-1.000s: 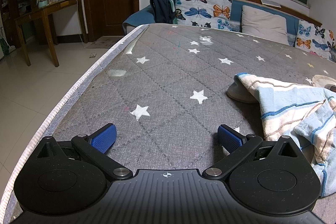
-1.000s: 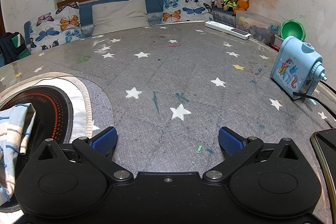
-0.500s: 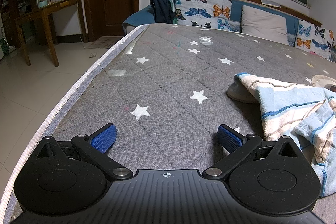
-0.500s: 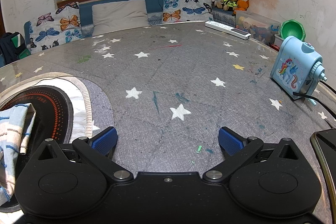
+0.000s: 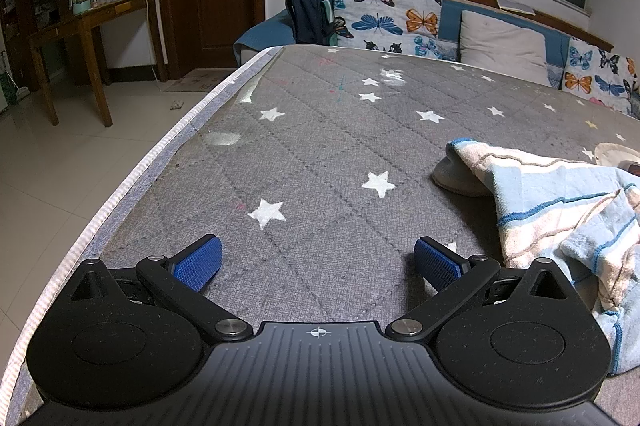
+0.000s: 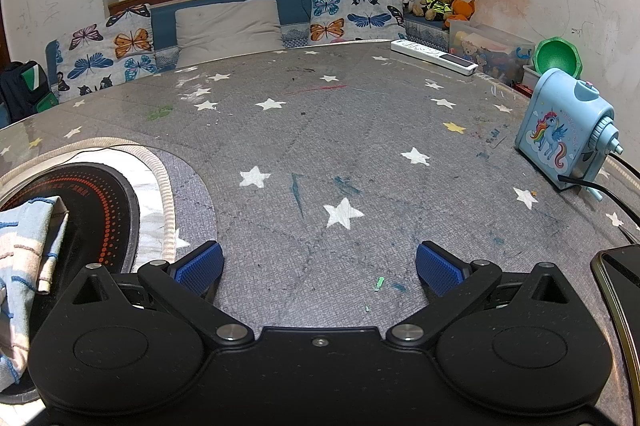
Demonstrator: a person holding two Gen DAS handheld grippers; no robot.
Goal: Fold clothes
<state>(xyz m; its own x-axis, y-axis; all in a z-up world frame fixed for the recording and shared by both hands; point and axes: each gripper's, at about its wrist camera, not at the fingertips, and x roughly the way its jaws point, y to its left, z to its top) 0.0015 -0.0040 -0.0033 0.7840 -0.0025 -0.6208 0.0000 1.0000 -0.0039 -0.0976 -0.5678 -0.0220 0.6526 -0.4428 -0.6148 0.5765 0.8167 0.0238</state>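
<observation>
A crumpled light-blue and cream striped garment [image 5: 560, 210] lies on the grey star-patterned surface [image 5: 320, 146] at the right of the left wrist view; its edge shows at the far left of the right wrist view [image 6: 24, 258], draped over a round black plate. My left gripper [image 5: 318, 262] is open and empty, low over the surface, just left of the garment. My right gripper [image 6: 318, 266] is open and empty, low over the surface [image 6: 340, 130], to the right of the garment.
A round black induction plate [image 6: 92, 210] on a white mat lies under the garment. A blue unicorn pencil sharpener [image 6: 564, 134] with a cable stands at right, a phone [image 6: 624, 290] at the near right edge, a power strip [image 6: 434, 56] far back. The surface's left edge [image 5: 132, 174] drops to tiled floor.
</observation>
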